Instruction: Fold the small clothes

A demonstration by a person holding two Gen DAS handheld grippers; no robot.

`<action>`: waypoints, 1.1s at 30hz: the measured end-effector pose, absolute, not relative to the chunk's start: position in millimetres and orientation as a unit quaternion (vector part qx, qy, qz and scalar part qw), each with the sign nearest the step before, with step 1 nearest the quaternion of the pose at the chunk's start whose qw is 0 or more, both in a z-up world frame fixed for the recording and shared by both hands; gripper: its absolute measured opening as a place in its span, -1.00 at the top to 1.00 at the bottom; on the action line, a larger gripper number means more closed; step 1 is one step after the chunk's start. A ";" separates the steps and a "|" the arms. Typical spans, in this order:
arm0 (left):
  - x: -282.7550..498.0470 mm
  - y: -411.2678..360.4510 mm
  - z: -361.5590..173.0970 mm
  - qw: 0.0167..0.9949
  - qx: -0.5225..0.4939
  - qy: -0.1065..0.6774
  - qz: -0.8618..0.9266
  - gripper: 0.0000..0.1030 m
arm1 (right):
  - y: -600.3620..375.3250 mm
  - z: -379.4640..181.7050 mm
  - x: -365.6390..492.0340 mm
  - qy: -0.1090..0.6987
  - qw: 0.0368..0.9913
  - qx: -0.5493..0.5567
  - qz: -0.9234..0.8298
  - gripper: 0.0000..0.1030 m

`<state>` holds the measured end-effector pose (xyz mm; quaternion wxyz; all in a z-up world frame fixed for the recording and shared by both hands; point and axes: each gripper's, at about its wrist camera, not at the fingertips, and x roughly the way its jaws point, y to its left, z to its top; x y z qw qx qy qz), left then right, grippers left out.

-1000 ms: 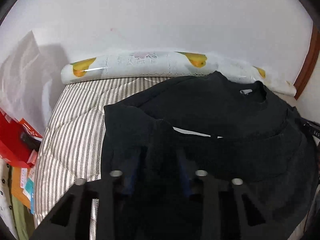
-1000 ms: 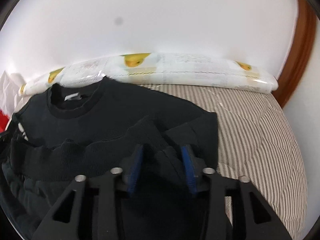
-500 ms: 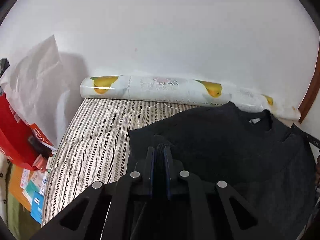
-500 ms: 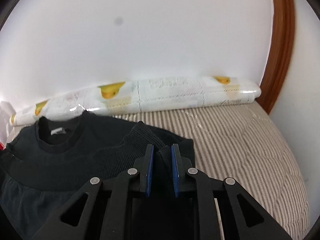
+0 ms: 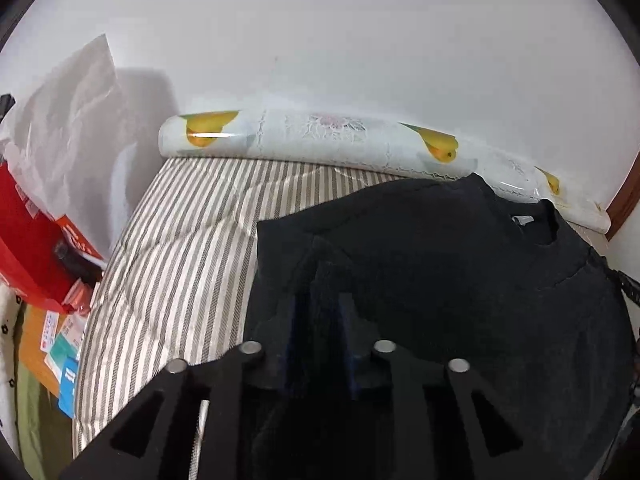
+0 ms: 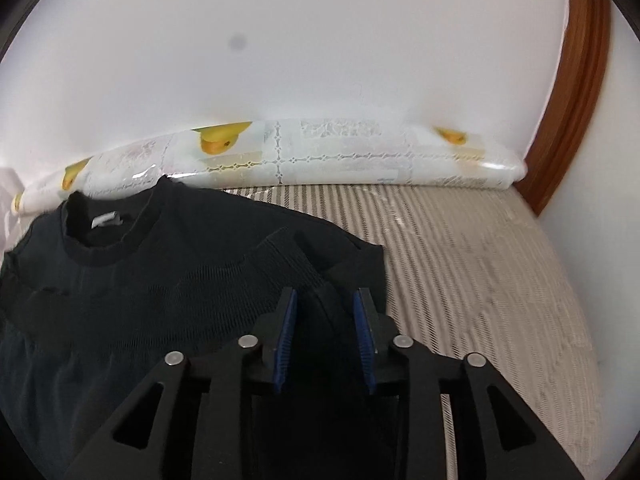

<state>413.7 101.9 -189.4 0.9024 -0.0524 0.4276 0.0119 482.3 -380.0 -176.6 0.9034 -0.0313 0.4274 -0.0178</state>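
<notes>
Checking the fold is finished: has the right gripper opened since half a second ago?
Yes. The right gripper has just been opening; its blue pads, nearly together before, now stand apart around a fold of the black shirt.

The black knitted sweater [image 5: 460, 280] lies on the striped grey-and-white mattress [image 5: 180, 260], with its neck opening towards the white wall [image 5: 340, 40]. The long white plastic-wrapped roll with yellow fruit prints [image 5: 340, 144] lies behind the sweater, along the foot of the wall. In the left wrist view, a red cardboard box [image 5: 28, 248] stands left of the mattress. In the right wrist view, a brown wooden frame [image 6: 576, 100] stands right of the roll.
</notes>
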 end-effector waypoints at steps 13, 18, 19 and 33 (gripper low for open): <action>311.4 86.8 -160.0 0.907 -0.046 0.420 0.010 -0.20 | -417.0 -158.5 354.5 0.439 0.898 -0.018 -0.026 0.08; 261.2 77.7 -148.6 0.912 -0.038 0.408 0.010 -0.26 | -425.6 -155.7 307.3 0.441 0.897 -0.008 -0.021 0.07; 252.6 77.2 -148.0 0.913 -0.041 0.407 0.010 -0.27 | -426.4 -155.8 298.0 0.440 0.898 -0.008 -0.020 0.07; 205.6 128.3 -181.1 0.898 -0.115 0.425 0.014 -0.28 | -435.2 -159.1 261.1 0.438 0.899 0.012 -0.018 -0.08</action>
